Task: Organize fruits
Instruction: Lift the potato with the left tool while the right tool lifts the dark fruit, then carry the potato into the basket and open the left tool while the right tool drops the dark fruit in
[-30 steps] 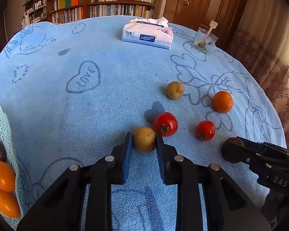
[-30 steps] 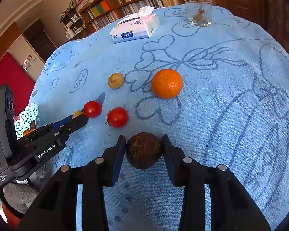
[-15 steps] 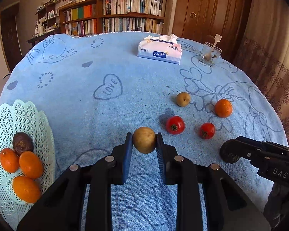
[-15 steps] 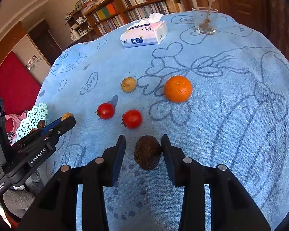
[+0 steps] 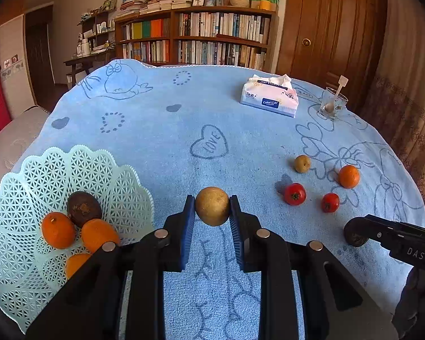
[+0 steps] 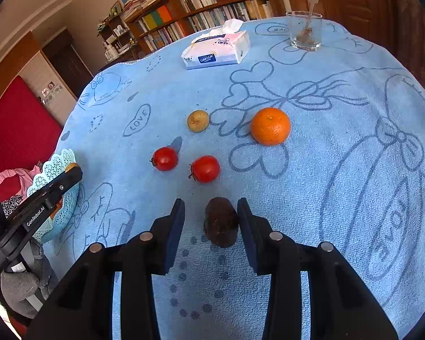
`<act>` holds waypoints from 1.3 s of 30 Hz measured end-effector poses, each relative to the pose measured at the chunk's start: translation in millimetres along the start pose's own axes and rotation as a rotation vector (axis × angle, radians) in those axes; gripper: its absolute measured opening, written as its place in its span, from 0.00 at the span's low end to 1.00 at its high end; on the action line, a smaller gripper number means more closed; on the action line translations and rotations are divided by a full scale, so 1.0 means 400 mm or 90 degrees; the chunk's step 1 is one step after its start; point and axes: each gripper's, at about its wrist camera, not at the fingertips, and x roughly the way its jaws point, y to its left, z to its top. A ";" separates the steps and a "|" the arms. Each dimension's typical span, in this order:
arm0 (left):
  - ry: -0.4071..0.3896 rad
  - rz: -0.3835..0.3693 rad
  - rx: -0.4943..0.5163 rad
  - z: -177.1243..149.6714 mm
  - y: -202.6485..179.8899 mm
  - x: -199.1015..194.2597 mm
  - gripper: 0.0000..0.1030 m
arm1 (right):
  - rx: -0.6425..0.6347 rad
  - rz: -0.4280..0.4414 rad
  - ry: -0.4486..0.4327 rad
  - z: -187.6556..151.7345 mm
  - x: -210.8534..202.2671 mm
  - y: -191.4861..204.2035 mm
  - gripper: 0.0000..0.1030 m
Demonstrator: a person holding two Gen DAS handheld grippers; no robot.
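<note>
A yellow-brown fruit (image 5: 212, 209) is sitting clamped between the pads of the left tool (image 5: 212, 212), lifted above the blue cloth (image 5: 161, 130) that is covering the worktop, just beside the mint lattice basket (image 5: 107, 167) at the worktop's left edge. The basket is holding three oranges (image 5: 58, 233) and a dark fruit (image 5: 83, 208). The right tool (image 6: 211, 221), marked "DAS" on its side, is standing apart around a dark brown fruit (image 6: 221, 222) lying on the cloth. Beyond it are lying two tomatoes (image 6: 205, 168), an orange (image 6: 270, 126) and a small yellow-brown fruit (image 6: 198, 120). A "ColoursLife" tissue pack (image 6: 216, 49) and a glass (image 6: 303, 30) are standing near the far edge. The cloth is showing "LOVE" hearts (image 5: 209, 146).
</note>
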 end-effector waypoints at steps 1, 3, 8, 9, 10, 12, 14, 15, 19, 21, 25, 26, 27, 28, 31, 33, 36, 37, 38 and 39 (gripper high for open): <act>-0.001 0.003 -0.005 -0.001 0.009 -0.001 0.24 | 0.000 0.001 0.000 -0.002 -0.001 0.002 0.38; -0.002 0.010 -0.014 -0.004 0.027 -0.003 0.24 | -0.002 0.003 -0.001 -0.004 -0.003 0.008 0.38; -0.007 0.023 -0.027 -0.007 0.065 -0.015 0.24 | -0.008 0.013 -0.001 -0.010 -0.008 0.030 0.38; -0.009 0.026 -0.029 -0.007 0.072 -0.019 0.24 | -0.009 0.016 0.000 -0.011 -0.008 0.035 0.38; -0.010 0.029 -0.030 -0.007 0.079 -0.023 0.24 | -0.010 0.018 0.000 -0.012 -0.009 0.041 0.38; -0.014 0.036 -0.032 -0.005 0.095 -0.030 0.24 | -0.013 0.023 0.000 -0.013 -0.012 0.050 0.38; -0.018 0.043 -0.035 -0.005 0.113 -0.040 0.24 | -0.015 0.026 -0.001 -0.016 -0.015 0.060 0.38; -0.020 0.046 -0.037 -0.005 0.122 -0.045 0.24 | -0.017 0.027 -0.001 -0.018 -0.017 0.064 0.38; -0.027 0.060 -0.049 -0.003 0.164 -0.065 0.24 | -0.020 0.031 -0.002 -0.023 -0.022 0.076 0.38; -0.031 0.068 -0.057 -0.002 0.185 -0.075 0.24 | -0.021 0.031 -0.003 -0.023 -0.021 0.080 0.38; -0.042 0.083 -0.075 0.004 0.224 -0.098 0.24 | -0.009 0.019 -0.004 -0.022 -0.013 0.071 0.39; -0.044 0.086 -0.080 0.005 0.232 -0.103 0.25 | -0.007 0.014 -0.001 -0.021 -0.006 0.066 0.39; -0.047 0.087 -0.085 0.007 0.239 -0.108 0.25 | -0.006 0.010 0.004 -0.021 0.002 0.063 0.44; -0.050 0.089 -0.090 0.009 0.246 -0.114 0.27 | -0.005 0.008 0.009 -0.023 0.011 0.061 0.47; -0.054 0.094 -0.104 0.015 0.266 -0.125 0.45 | -0.009 0.000 0.023 -0.030 0.034 0.063 0.50; -0.061 0.102 -0.112 0.016 0.279 -0.135 0.56 | -0.019 -0.012 0.024 -0.033 0.043 0.070 0.50; -0.069 0.107 -0.127 0.022 0.297 -0.147 0.66 | -0.038 -0.026 0.027 -0.036 0.057 0.084 0.50; -0.072 0.109 -0.130 0.024 0.303 -0.152 0.69 | -0.045 -0.035 0.030 -0.037 0.063 0.088 0.50; -0.076 0.111 -0.133 0.026 0.308 -0.156 0.72 | -0.051 -0.041 0.032 -0.039 0.069 0.091 0.50; -0.079 0.113 -0.137 0.026 0.314 -0.161 0.73 | -0.056 -0.046 0.032 -0.040 0.074 0.095 0.50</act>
